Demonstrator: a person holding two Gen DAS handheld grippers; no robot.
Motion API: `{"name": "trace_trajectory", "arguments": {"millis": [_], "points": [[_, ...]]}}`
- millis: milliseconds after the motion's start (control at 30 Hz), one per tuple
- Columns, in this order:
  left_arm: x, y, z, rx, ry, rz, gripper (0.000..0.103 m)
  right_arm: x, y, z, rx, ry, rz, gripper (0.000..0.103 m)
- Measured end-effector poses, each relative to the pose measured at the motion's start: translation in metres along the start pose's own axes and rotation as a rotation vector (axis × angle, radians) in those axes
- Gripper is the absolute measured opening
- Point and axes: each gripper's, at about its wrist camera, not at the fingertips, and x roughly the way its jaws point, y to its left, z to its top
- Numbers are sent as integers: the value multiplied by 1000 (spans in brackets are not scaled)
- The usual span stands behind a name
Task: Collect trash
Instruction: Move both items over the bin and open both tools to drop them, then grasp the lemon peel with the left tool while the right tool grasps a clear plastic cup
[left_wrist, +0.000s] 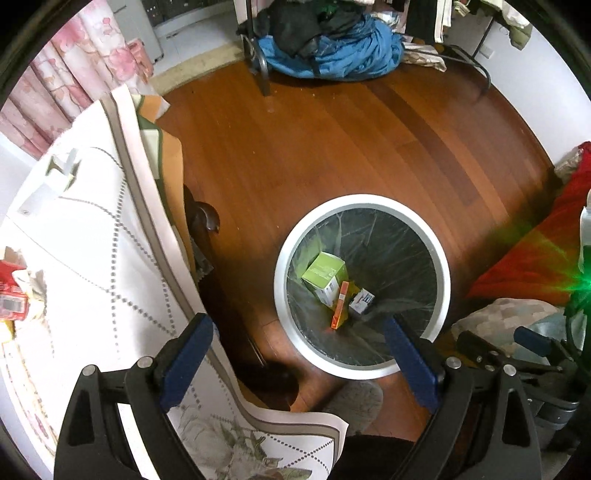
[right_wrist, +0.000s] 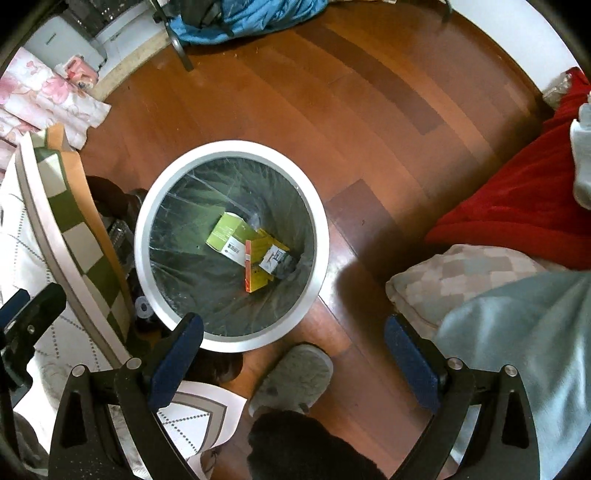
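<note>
A round white trash bin (left_wrist: 280, 254) with a clear liner stands on the wooden floor; in the right wrist view its rim (right_wrist: 142, 236) sits left of centre. Inside lie a green box (left_wrist: 325, 271) (right_wrist: 231, 236), an orange box (left_wrist: 341, 304) (right_wrist: 253, 267) and a small white-and-blue box (left_wrist: 362, 301) (right_wrist: 273, 258). My left gripper (left_wrist: 297, 334) hangs open above the bin's near edge, nothing between its fingers. My right gripper (right_wrist: 293, 332) is open too, above the floor just right of the bin, and holds nothing.
A table with a white patterned cloth (left_wrist: 92, 258) stands left of the bin, red and yellow wrappers (left_wrist: 13, 295) at its far left edge. A grey slipper (right_wrist: 291, 376) rests near the bin. A red blanket (right_wrist: 517, 199) and cushion (right_wrist: 461, 280) lie right. Blue clothes (left_wrist: 332, 51) are heaped beyond.
</note>
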Motion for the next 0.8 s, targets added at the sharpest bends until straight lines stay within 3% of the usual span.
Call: {"name": "trace_trajectory", "arguments": {"millis": [333,500,667,800], "points": [[-77,12,-9,-10,-136,11,95,-89,4,-17,3,-136,35,100],[-125,34,-13,-52,-218,28,95,-150,30,-27,-36,-230,85,100],[-171,95,-29,-145,-291,84,95,-190,96,-40,-137,-276,166,100],[-184,176,-59,-271,-303,173,95,-187,170,-51,-241,-251,224,100]]}}
